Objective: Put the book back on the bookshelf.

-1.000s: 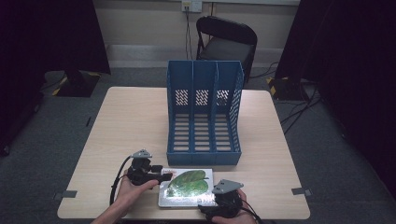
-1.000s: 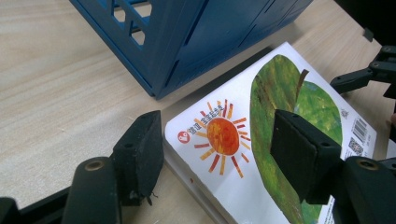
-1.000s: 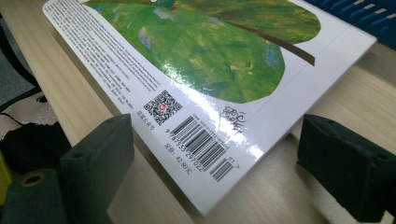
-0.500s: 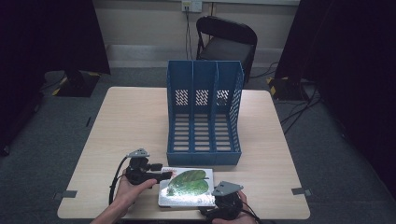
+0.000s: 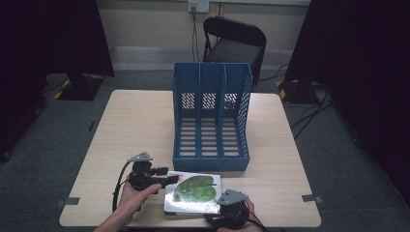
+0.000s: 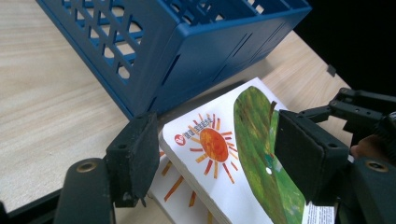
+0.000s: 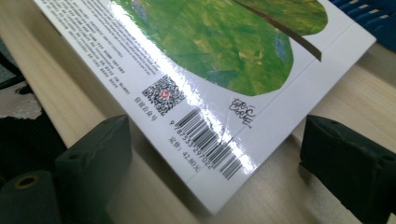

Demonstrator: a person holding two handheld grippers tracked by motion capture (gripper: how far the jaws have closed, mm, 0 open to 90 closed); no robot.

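Observation:
A white picture book (image 5: 193,192) with a green leaf on its cover lies flat at the table's front, just before the blue three-slot file rack (image 5: 211,121). In the left gripper view the book (image 6: 219,140) shows an orange sun and rests on a second similar book (image 6: 175,186). My left gripper (image 5: 168,180) is open, its jaws either side of the book's left corner (image 6: 210,154). My right gripper (image 5: 231,209) is open at the front right corner; in its own view the jaws (image 7: 215,154) flank the barcode corner (image 7: 210,130) without touching it.
The rack (image 6: 196,42) stands just behind the books, its open slots facing up. Bare wooden table (image 5: 135,125) stretches left of it. A black folding chair (image 5: 232,41) stands beyond the far edge. The right gripper (image 6: 364,112) appears past the book in the left gripper view.
My right gripper has drawn slightly back toward the table's front edge. The left gripper and the book have hardly moved.

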